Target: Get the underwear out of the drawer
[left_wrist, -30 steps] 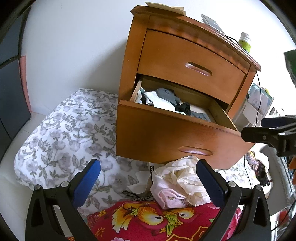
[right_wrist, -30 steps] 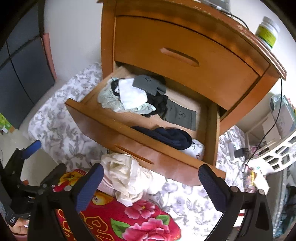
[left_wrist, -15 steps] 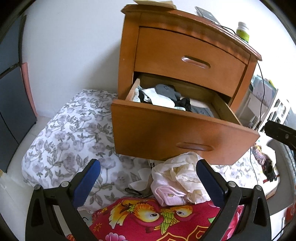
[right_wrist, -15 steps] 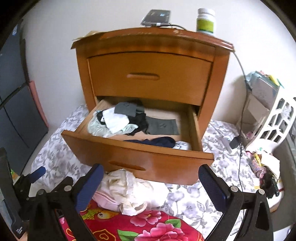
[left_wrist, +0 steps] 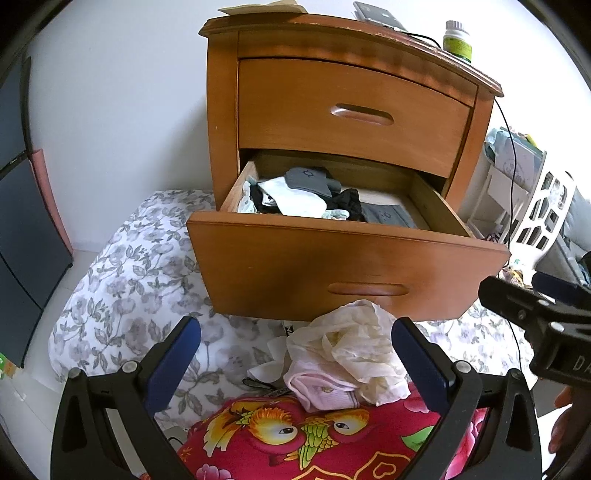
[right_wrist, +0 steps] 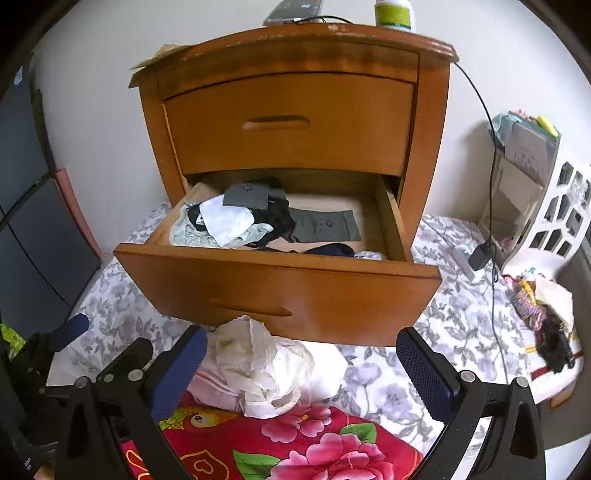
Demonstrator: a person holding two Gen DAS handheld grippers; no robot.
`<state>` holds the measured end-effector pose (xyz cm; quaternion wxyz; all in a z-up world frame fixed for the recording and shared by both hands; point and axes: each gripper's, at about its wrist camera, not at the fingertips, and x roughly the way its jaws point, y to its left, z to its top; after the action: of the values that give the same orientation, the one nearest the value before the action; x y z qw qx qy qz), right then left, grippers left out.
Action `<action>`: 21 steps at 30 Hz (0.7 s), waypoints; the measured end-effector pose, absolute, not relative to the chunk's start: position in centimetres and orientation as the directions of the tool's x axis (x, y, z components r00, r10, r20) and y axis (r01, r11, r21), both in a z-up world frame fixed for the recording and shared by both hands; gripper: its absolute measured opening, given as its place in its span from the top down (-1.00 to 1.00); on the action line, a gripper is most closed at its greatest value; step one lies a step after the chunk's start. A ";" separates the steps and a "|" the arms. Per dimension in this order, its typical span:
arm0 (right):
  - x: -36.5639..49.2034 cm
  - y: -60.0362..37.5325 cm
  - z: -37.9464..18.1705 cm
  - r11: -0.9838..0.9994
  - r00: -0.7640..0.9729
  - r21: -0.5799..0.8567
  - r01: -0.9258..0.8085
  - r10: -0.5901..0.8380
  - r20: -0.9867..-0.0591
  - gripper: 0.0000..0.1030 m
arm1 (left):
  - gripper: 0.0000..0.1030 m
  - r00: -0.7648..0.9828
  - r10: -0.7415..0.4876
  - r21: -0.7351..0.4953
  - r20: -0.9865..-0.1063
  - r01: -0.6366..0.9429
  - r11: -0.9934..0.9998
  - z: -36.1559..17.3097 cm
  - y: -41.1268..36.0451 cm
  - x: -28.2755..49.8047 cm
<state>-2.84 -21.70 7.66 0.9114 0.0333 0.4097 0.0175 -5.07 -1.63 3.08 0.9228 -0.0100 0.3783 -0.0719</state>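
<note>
Both grippers, left gripper [left_wrist: 295,354] and right gripper [right_wrist: 301,363], are held wide open and empty, near the drawer [right_wrist: 280,291], whose underwear [right_wrist: 229,221] lies farther off, heaped left

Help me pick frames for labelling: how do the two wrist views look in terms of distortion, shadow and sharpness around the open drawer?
Left wrist view: strong fisheye bending of the nightstand, black corners, a dark shadow across the open drawer front, clothes in the drawer sharp. Right wrist view: same barrel distortion, more even light on the drawer, slight softness at the bottle near the top edge.
</note>
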 end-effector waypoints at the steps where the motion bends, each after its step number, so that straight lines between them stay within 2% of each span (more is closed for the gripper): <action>1: -2.8 -21.8 7.5 0.997 0.662 0.078 -0.003 0.060 -0.747 -1.00 | -1.00 0.702 -0.136 -0.070 -0.699 0.123 0.990 3.1 -1.6 -4.9; 7: -2.6 -22.6 6.8 0.991 0.658 0.130 0.008 0.093 -0.747 -1.00 | -1.00 0.700 -0.116 -0.038 -0.705 0.126 0.991 3.5 -2.0 -4.4; 21: -1.9 -24.6 5.3 0.986 0.654 0.152 0.065 0.073 -0.753 -1.00 | -1.00 0.680 -0.118 -0.022 -0.724 0.148 0.989 4.3 -2.7 -2.3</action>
<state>-1.89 -24.64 5.32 0.9057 0.0831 0.4158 0.0020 -2.34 -2.70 4.30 0.9163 0.0191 0.3934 -0.0724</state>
